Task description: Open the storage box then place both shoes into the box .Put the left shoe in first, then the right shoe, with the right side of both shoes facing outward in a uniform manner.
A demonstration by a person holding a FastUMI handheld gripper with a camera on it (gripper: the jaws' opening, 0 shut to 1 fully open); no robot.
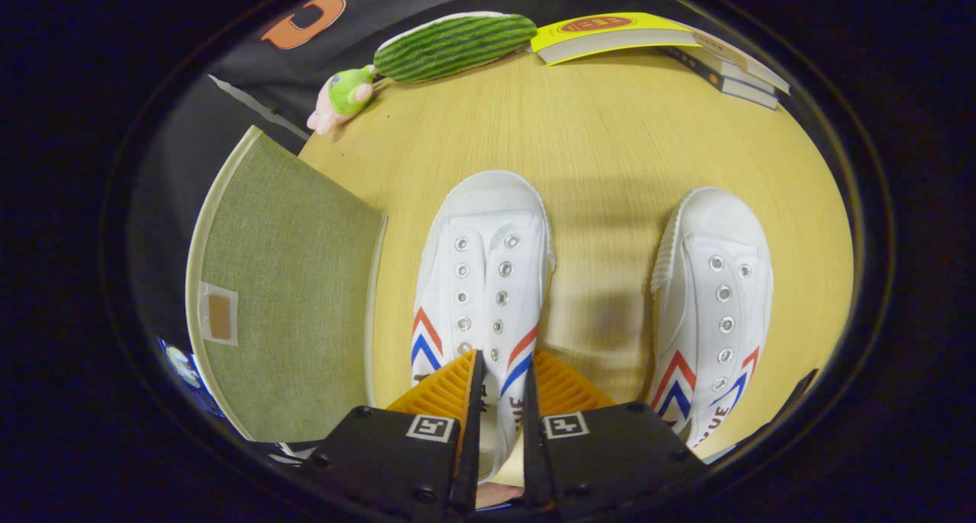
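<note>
Two white canvas shoes with red and blue chevrons lie on the wooden table (pixel 610 149), toes pointing away from me. My gripper (pixel 501 389) sits at the heel end of the left shoe (pixel 484 279). Its orange fingers (pixel 450 389) are closed to a narrow gap, with that shoe's right side wall pinched between them. The right shoe (pixel 713 302) lies apart, beyond and to the right of the fingers. Just left of the held shoe is the storage box's olive fabric panel (pixel 290 294), which looks like an opened lid; the box's inside is hidden.
A striped green plush (pixel 454 46) and a small pink and green toy (pixel 343 96) lie at the table's far left edge. A stack of books (pixel 656 46) with a yellow cover is at the far right. Bare wood separates the two shoes.
</note>
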